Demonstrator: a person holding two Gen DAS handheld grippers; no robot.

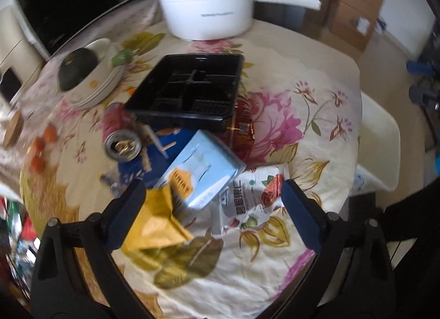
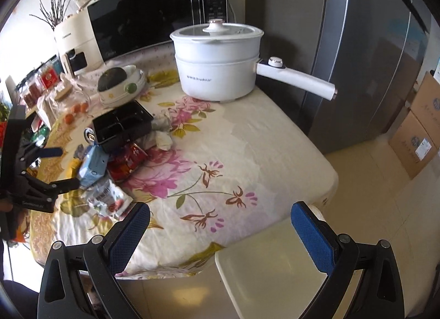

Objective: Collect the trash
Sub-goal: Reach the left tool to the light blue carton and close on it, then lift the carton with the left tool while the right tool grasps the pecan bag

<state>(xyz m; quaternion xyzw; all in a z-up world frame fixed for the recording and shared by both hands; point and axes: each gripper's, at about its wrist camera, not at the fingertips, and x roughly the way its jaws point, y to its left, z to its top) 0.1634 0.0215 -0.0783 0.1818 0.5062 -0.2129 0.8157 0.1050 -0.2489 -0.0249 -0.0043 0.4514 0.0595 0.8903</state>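
A heap of trash lies on the flowered tablecloth [image 1: 316,115]: a black plastic tray [image 1: 189,88], a red can [image 1: 118,134] on its side, a red wrapper [image 1: 242,123], a light blue carton [image 1: 203,173], a yellow wrapper [image 1: 156,222] and a white snack bag [image 1: 247,200]. My left gripper [image 1: 213,200] hangs open over the near end of the heap, with the carton, yellow wrapper and snack bag lying between its fingers and no pad pressing on them. In the right wrist view the left gripper [image 2: 62,167] is beside the carton [image 2: 93,165]. My right gripper [image 2: 220,225] is open and empty above the table's near corner.
A white electric pot [image 2: 217,63] with a long handle stands at the back of the table. Stacked bowls with a dark squash [image 1: 79,71] sit at the left, with small orange fruits [image 1: 41,143] nearby. A cream plastic object [image 2: 261,264] stands below the table's corner. Cardboard boxes [image 2: 420,132] sit on the floor.
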